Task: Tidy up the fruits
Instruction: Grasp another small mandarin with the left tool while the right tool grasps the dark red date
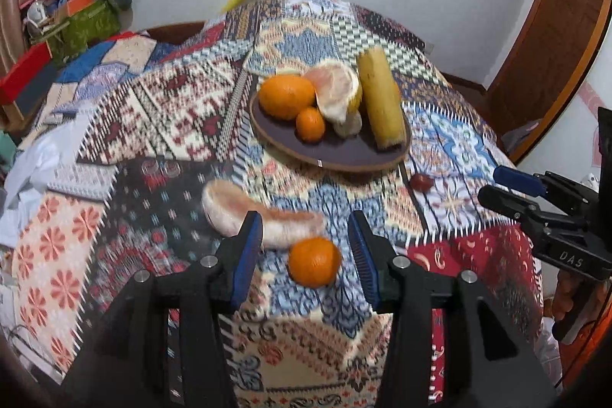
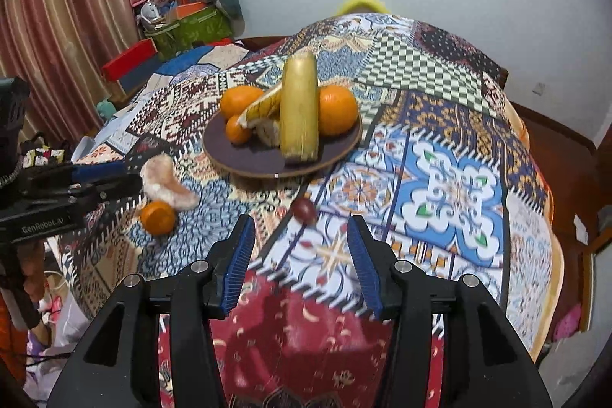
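1. The patterned patchwork cloth (image 2: pixel 451 186) over the table looked soft and matt.
2. The round dark plate (image 1: pixel 336 155) had a smooth, slightly glossy face and pale rim.
3. The small orange tangerine (image 1: pixel 313 260) near it showed dimpled, faintly shiny peel.
4. The black plastic gripper fingers carried ribbed blue pads (image 2: pixel 239 268).

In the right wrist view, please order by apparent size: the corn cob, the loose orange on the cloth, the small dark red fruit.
1. corn cob
2. loose orange
3. small dark red fruit, clearly the smallest though about as near the camera as the orange.

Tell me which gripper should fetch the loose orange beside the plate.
Left. The loose orange sits just ahead, between the left gripper fingers, which are open. The right gripper faces the small red fruit instead.
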The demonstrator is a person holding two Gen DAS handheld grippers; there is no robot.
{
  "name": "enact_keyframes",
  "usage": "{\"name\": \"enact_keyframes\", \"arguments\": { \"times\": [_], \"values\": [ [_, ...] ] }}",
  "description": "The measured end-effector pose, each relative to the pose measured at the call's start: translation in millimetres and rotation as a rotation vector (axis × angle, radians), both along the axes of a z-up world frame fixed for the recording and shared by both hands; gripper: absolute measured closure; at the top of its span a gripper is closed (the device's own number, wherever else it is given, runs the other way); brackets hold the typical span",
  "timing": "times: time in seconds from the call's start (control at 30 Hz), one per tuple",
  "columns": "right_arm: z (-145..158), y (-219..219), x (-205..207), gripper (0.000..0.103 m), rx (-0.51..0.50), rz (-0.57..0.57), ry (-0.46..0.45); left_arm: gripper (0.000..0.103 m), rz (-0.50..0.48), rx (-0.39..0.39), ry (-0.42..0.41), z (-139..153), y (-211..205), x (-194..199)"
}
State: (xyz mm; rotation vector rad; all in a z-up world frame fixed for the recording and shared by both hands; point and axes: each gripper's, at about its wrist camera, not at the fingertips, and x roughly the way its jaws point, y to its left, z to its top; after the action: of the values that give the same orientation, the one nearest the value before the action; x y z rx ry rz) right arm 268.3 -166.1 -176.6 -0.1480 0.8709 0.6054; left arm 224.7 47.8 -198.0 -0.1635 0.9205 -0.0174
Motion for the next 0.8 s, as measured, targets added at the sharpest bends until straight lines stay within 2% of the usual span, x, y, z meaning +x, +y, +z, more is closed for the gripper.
{"name": "enact_keyframes", "arguments": {
  "times": [0.33,0.47,0.57,0.8],
  "values": [
    [-15,-9,-13,0.056,-0.006,-0.021,0.043,0.057,-0.023,0.003,0.067,-34,-19,-5],
    [-19,-10,-13,0.056,-0.005,-0.025,0.052,0.058,-0.014,0.013,0.055,-36,-18,-4],
    [-20,-10,-12,0.056,-0.005,-0.024,0.055,0.067,-0.01,0.03,0.045,-36,-17,-4],
    [-20,-4,-5,0.056,-0.004,-0.016,0.05,0.068,-0.023,0.009,0.026,-29,-14,-8]
  ]
}}
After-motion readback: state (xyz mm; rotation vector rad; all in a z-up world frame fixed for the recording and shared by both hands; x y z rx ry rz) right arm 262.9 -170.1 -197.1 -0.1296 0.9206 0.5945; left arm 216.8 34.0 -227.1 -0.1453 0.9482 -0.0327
